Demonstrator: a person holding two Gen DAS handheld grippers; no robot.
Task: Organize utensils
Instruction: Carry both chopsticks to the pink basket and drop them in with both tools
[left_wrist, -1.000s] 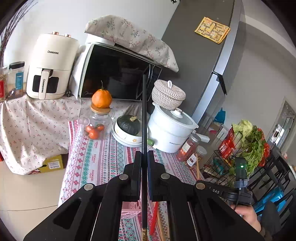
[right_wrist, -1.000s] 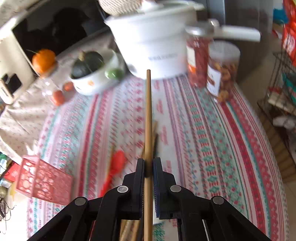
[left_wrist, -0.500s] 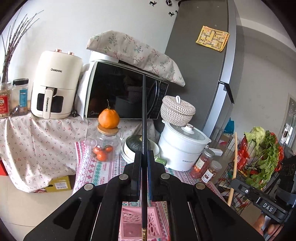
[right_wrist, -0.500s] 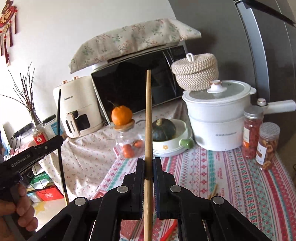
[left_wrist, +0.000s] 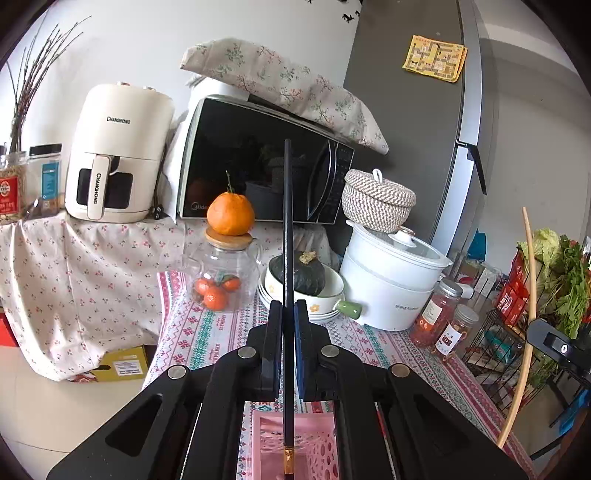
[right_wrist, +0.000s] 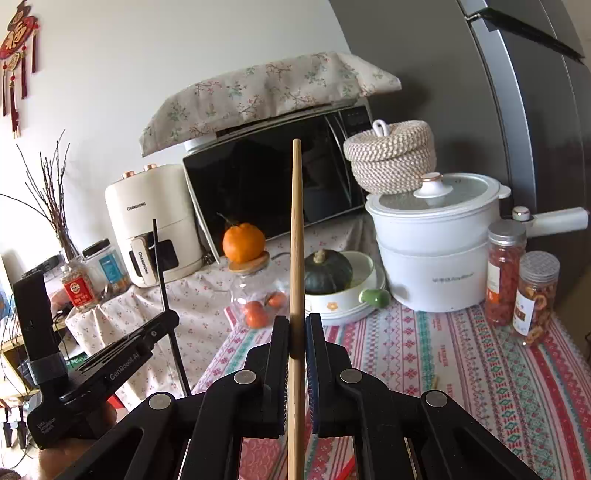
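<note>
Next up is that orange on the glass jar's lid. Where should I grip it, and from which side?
Grip the orange across its widest middle, coming from the table side, level. Probably avoid going top-down: the stem sticks up, and it perches on the jar's wooden lid, so pushing could roll it off. Both grippers hold chopsticks now.

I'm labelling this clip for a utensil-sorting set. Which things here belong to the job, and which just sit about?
Job: black chopstick in left gripper; wooden chopstick in right gripper; pink basket.

Lying about: microwave, air fryer, white pot, squash, orange.
</note>
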